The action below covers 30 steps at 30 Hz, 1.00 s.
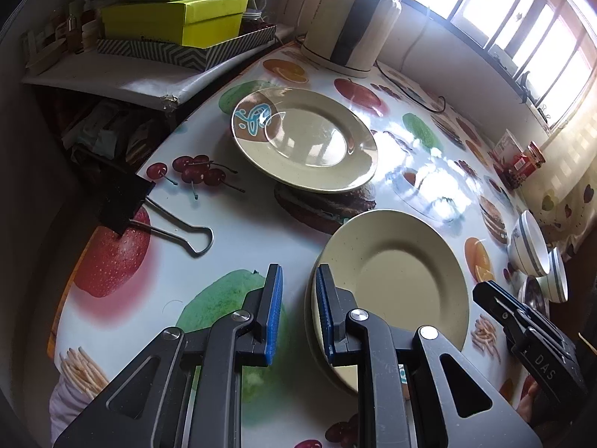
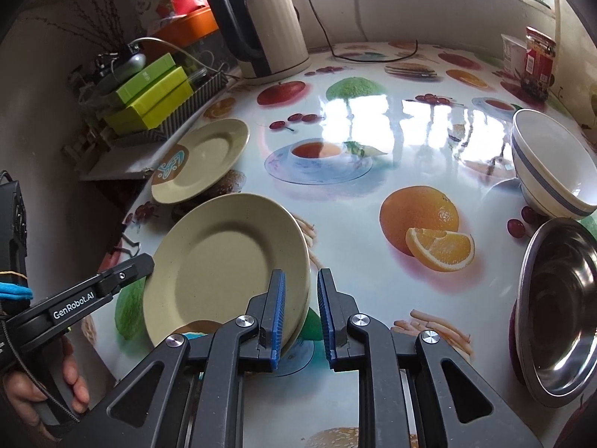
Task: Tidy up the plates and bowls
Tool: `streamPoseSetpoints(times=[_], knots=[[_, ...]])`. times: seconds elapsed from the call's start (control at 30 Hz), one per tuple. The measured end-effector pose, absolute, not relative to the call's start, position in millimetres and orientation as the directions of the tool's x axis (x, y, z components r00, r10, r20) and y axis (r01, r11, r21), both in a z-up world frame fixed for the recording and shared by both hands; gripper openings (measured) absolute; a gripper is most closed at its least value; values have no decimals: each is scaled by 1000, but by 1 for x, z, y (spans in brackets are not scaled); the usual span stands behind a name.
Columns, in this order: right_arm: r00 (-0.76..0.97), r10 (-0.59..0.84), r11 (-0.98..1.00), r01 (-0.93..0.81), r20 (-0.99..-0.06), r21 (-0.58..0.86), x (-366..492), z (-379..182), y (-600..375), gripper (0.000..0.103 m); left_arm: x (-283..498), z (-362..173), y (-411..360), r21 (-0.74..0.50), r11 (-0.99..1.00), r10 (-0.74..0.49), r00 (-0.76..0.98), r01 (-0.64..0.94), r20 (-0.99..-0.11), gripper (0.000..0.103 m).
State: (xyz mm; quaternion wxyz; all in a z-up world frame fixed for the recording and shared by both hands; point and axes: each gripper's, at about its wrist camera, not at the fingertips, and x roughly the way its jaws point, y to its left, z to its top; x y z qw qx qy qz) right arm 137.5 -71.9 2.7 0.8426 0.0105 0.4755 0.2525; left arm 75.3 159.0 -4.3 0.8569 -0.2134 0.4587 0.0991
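Observation:
A stack of cream plates lies flat on the fruit-print table. My left gripper stands at its left rim, jaws a narrow gap apart: the right pad overlaps the rim and the left pad is over the cloth. My right gripper straddles the opposite rim, with the plate edge in the gap and not pressed. Each gripper shows in the other view, left gripper and right gripper. Another cream plate with a blue logo sits farther back.
White bowls with blue stripes and a steel bowl stand at the right edge. A kettle, green boxes and a jar line the back. A binder clip lies at the left.

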Motion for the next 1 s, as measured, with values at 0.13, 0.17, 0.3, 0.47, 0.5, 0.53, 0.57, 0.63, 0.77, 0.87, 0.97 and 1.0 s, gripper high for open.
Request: streamPoseSetpoints(times=[0.13,0.17,0.3,0.47,0.5,0.53,0.57,0.63,0.77,0.87,0.97,1.0], knots=[[437,453,860,-443,-777,252,145,19,-68,23,78,6,171,-283,885,-20,576,-371,-817,19],[449,456,859,-450,-769,246,148,24,-67,26,79,8,175,-282,883,-15,579,-375,-815,19],[471,481,845,-473,-740,249,161,45,-60,32,85,15,191,-290,874,-5,588,-390,-809,19],[476,500,828,-507,-724,238,182,61,-43,38,93,18,209,-290,863,12,590,-414,-807,19],[471,508,823,-513,-721,244,186,62,-40,39,96,17,213,-298,859,5,589,-416,-808,19],[466,515,818,-519,-719,249,191,62,-37,40,99,16,217,-300,856,4,587,-420,-810,19],[459,519,813,-526,-721,250,196,62,-33,41,102,16,219,-293,858,11,585,-423,-811,19],[443,528,803,-539,-725,255,205,59,-25,42,109,14,224,-276,864,20,575,-422,-818,19],[381,551,773,-567,-742,283,228,49,-8,45,123,7,235,-291,855,-2,557,-429,-830,19],[351,551,759,-588,-757,280,245,40,6,45,133,4,241,-304,847,-9,559,-436,-829,19],[310,585,738,-586,-749,333,265,32,15,45,142,0,248,-313,843,-22,554,-438,-832,19],[290,600,728,-584,-746,359,271,29,18,45,146,-1,250,-315,843,-27,549,-437,-835,19]])
